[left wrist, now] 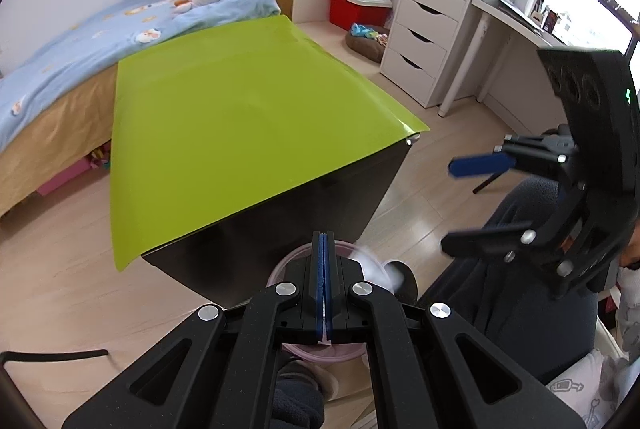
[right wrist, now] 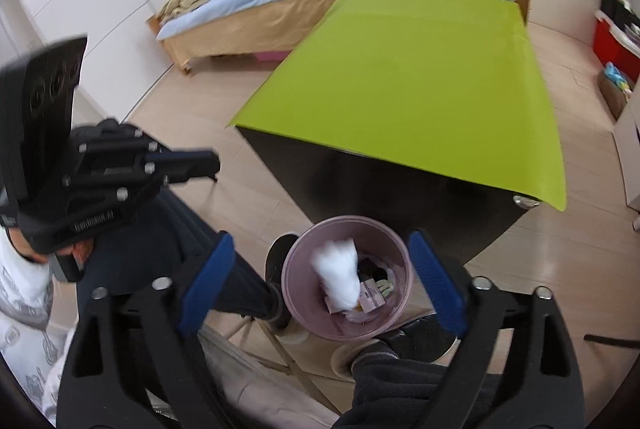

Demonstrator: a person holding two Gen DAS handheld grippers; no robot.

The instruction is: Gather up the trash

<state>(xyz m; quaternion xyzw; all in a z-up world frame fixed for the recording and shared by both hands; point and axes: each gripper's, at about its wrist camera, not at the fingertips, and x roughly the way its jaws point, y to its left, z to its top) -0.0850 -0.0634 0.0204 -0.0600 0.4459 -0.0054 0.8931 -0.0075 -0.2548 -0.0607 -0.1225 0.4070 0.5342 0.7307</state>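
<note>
- The right gripper (right wrist: pixel 320 277) hangs over the pink bin (right wrist: pixel 296 293) with its 2 blue fingers (right wrist: pixel 208 277) spread wide and nothing between them.
- A blurred white tissue wad (right wrist: pixel 336 277) shows at the bin's mouth, above a small box (right wrist: pixel 372 295) and other scraps inside.
- The left gripper (left wrist: pixel 324 281) is pressed together, empty.
- The bin stands on the wood floor (right wrist: pixel 260 189) beside the green-topped table (right wrist: pixel 420 89), near a dark shoe (right wrist: pixel 276 257).
</note>
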